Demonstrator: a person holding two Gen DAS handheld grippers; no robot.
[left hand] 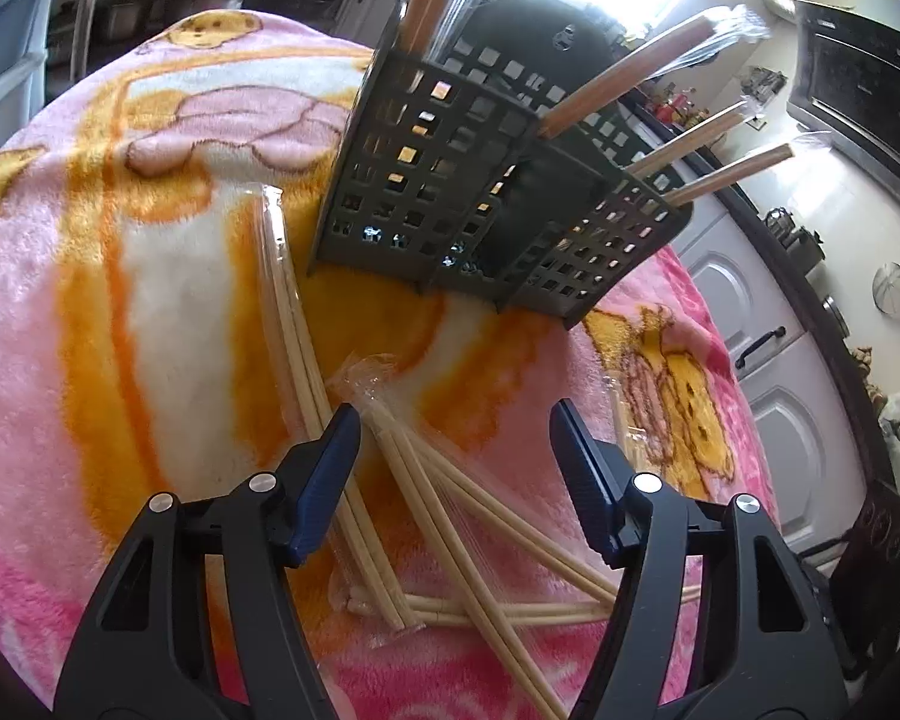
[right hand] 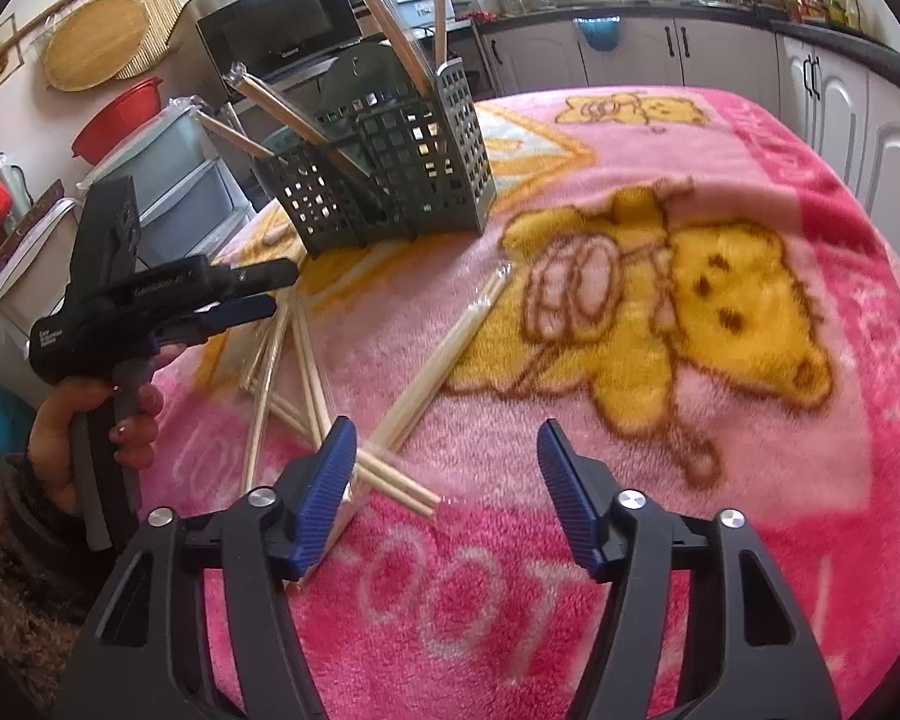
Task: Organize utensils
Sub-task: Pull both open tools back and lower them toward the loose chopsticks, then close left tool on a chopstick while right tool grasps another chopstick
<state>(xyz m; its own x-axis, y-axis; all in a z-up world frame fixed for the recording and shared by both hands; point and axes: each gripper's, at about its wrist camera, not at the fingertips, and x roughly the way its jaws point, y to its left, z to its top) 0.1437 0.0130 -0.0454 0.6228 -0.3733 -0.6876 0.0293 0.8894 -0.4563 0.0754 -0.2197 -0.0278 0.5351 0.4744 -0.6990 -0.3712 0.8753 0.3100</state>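
Note:
A grey perforated utensil holder [left hand: 426, 180] [right hand: 390, 168] stands on a pink bear-print blanket [left hand: 120, 300] [right hand: 630, 480], with several plastic-wrapped chopstick pairs leaning out of it. More wrapped chopsticks [left hand: 450, 510] [right hand: 294, 360] lie crossed in a loose pile on the blanket. My left gripper [left hand: 455, 420] hangs open just over that pile, its fingers straddling the sticks without pressing them. It shows from the side [right hand: 270, 294] in the right wrist view. My right gripper [right hand: 444, 438] is open above the blanket. One long pair [right hand: 450, 348] runs under its left finger.
A person's hand [right hand: 90, 420] holds the left gripper's handle at the table's left edge. Beyond the table are a microwave [right hand: 282, 30] [left hand: 858, 102], plastic drawers [right hand: 180, 168], a red bowl [right hand: 120, 114] and white cabinets [right hand: 840, 120]. A single wrapped pair [left hand: 288, 324] lies left of the holder.

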